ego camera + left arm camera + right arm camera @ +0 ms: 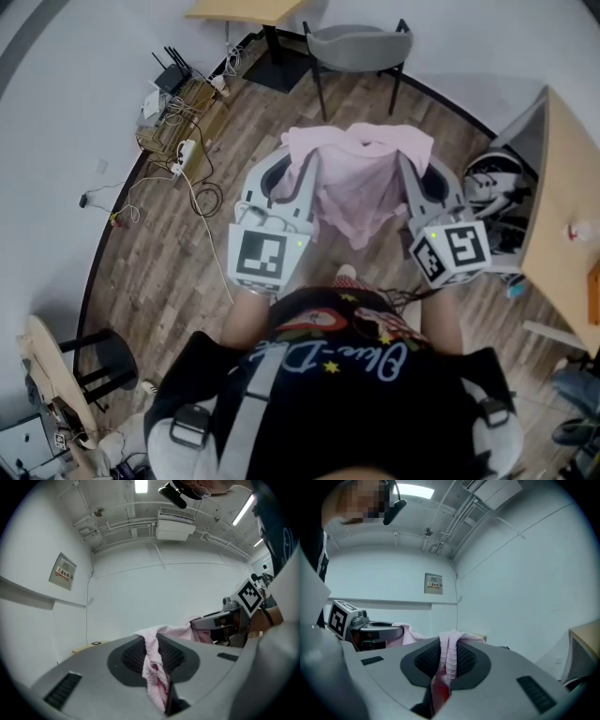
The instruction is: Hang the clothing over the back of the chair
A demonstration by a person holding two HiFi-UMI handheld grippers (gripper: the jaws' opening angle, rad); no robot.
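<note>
Pink clothing [361,183], grey chair [356,47]

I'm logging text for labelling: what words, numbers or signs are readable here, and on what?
Nothing reads for certain.
Wall sign: print too small.
Shirt: cursive lettering, partly under a strap, unclear.
Left cube and right cube: square patterns, no words.

Left tongs [302,173], right tongs [410,178], held level, both seemingly clamping clothing [361,192]
</note>
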